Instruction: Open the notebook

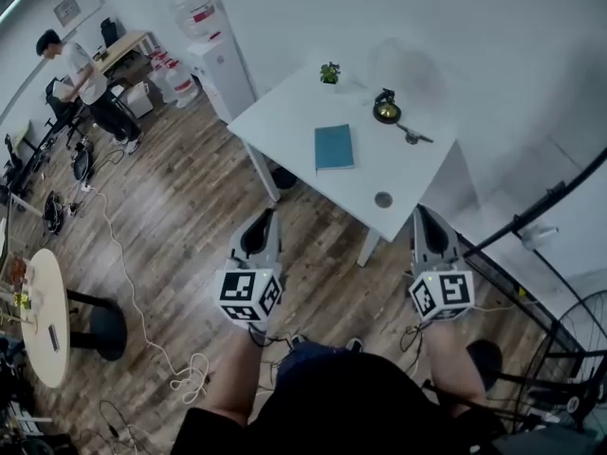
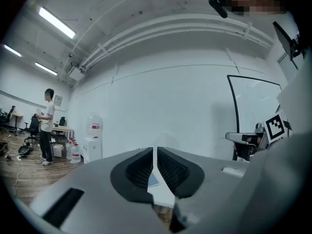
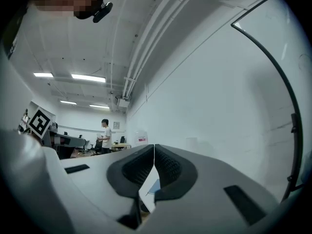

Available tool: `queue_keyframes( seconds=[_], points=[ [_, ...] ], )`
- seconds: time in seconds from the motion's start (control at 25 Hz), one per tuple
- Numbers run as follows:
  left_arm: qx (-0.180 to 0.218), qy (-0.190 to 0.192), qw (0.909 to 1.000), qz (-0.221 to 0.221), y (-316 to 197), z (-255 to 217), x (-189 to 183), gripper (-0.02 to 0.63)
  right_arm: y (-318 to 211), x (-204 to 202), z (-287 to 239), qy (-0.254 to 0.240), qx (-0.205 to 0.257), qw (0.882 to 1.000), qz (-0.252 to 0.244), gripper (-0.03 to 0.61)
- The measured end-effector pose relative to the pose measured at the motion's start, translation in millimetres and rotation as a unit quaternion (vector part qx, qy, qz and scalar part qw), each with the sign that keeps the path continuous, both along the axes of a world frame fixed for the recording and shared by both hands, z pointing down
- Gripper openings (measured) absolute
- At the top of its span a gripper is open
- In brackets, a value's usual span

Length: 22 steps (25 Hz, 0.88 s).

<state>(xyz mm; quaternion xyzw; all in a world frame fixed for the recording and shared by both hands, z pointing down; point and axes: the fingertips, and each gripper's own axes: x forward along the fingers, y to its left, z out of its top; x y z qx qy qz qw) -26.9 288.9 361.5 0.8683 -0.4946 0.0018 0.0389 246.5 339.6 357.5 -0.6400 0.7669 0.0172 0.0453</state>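
Note:
A closed teal notebook (image 1: 333, 147) lies flat near the middle of the white table (image 1: 285, 121). Both grippers are held level in front of the table's near edge, short of it and apart from the notebook. My left gripper (image 1: 266, 214) is shut with nothing in it, and so is my right gripper (image 1: 422, 210). In the left gripper view the jaws (image 2: 155, 150) meet, and a sliver of the notebook (image 2: 152, 180) shows beneath them. The right gripper view shows its jaws (image 3: 154, 147) closed too, with the notebook (image 3: 154, 185) low behind them.
On the table stand a small potted plant (image 1: 329, 72), a dark brass-coloured object (image 1: 386, 112) and a small grey disc (image 1: 383, 199). A water dispenser (image 1: 220, 69) stands behind the table's left corner. A person (image 1: 81, 74) stands far left. A round table (image 1: 43, 316) and floor cables (image 1: 142, 320) lie left.

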Motion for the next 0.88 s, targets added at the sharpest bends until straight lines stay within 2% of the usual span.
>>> queue_keyframes(
  seconds=[0.12, 0.16, 0.2, 0.24, 0.28, 0.44, 0.6, 0.88],
  points=[
    [0.005, -0.005, 0.9998, -0.017, 8.9, 2.2, 3.9, 0.029, -1.7, 8.4, 1.8, 0.011, 0.003, 1.0, -0.004, 0.04],
    [0.006, -0.009, 0.9997, -0.023, 11.2, 3.7, 4.6, 0.069, -2.6, 8.6, 2.7, 0.013, 0.001, 1.0, -0.006, 0.073],
    [0.006, -0.015, 0.9995, -0.026, 13.2, 5.2, 5.6, 0.173, -3.6, 8.2, 3.6, 0.013, -0.003, 1.0, -0.009, 0.116],
    [0.005, -0.021, 0.9994, -0.027, 14.8, 6.6, 6.8, 0.242, -5.1, 7.6, 5.1, 0.012, -0.006, 1.0, -0.011, 0.156],
    [0.003, -0.027, 0.9993, -0.027, 15.9, 7.9, 7.6, 0.256, -7.1, 6.8, 7.4, 0.01, -0.009, 1.0, -0.014, 0.173],
    [-0.001, -0.038, 0.9988, -0.029, 9.7, 12.9, 2.7, 0.258, -20.8, -2.2, 14.2, 0.001, -0.018, 1.0, -0.025, 0.178],
    [-0.008, -0.03, 0.999, -0.034, -14.7, 24.8, -9.5, 0.258, -42.5, -14.0, 22.6, 0.004, -0.024, 0.999, -0.027, 0.176],
    [-0.021, -0.019, 0.9996, -0.002, -95.0, 43.8, -35.6, 0.256, -112.3, -45.3, 35.7, 0.014, -0.04, 0.999, -0.01, 0.178]
  ],
)
